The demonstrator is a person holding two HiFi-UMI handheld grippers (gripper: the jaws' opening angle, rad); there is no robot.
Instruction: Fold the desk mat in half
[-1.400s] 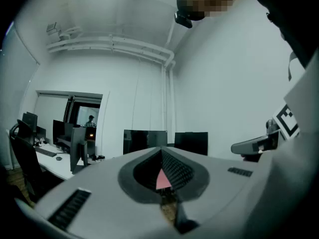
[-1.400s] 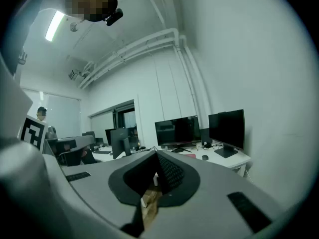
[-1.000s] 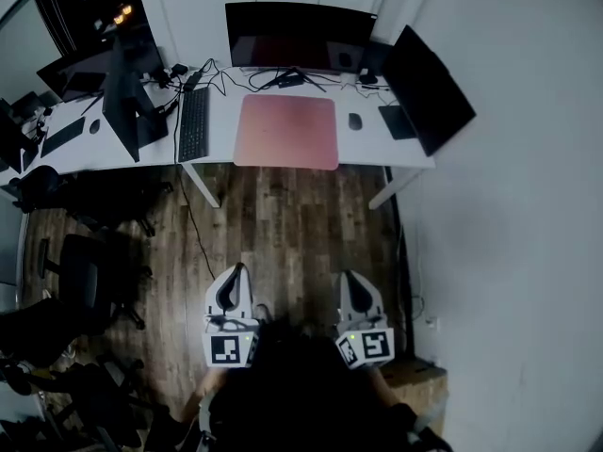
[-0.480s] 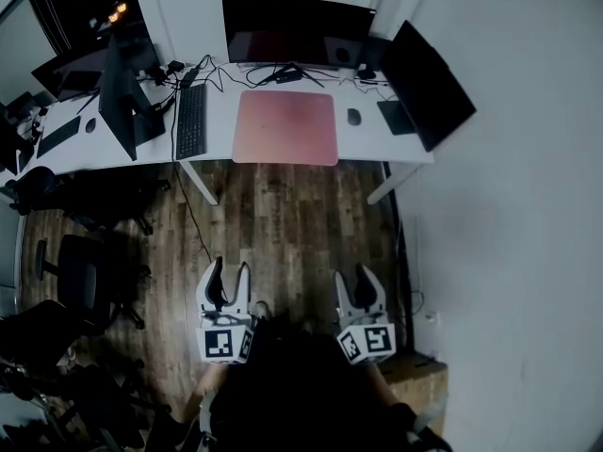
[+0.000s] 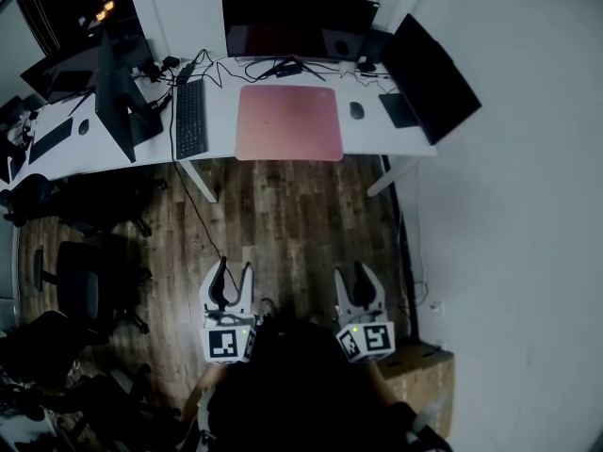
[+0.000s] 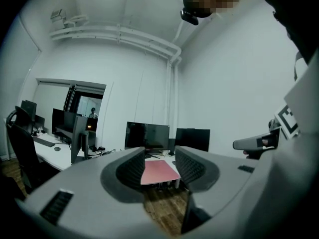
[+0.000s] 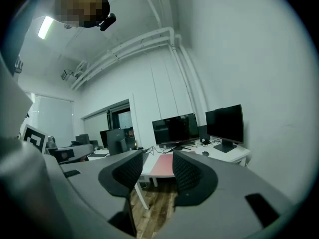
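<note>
Both pairs of jaws have parted since the earlier frame. The left gripper [image 5: 229, 273] and the right gripper [image 5: 359, 276] are open and empty, side by side above the wooden plank floor [image 5: 283, 215]. The pink rectangular desk mat [image 5: 288, 122] lies flat and unfolded on the white desk [image 5: 372, 141], well apart from both, between a black keyboard [image 5: 191, 119] and a black computer mouse [image 5: 356, 110]. Step in hand: approach. The next move calls for reaching the desk and gripping one mat edge. No container is visible.
</note>
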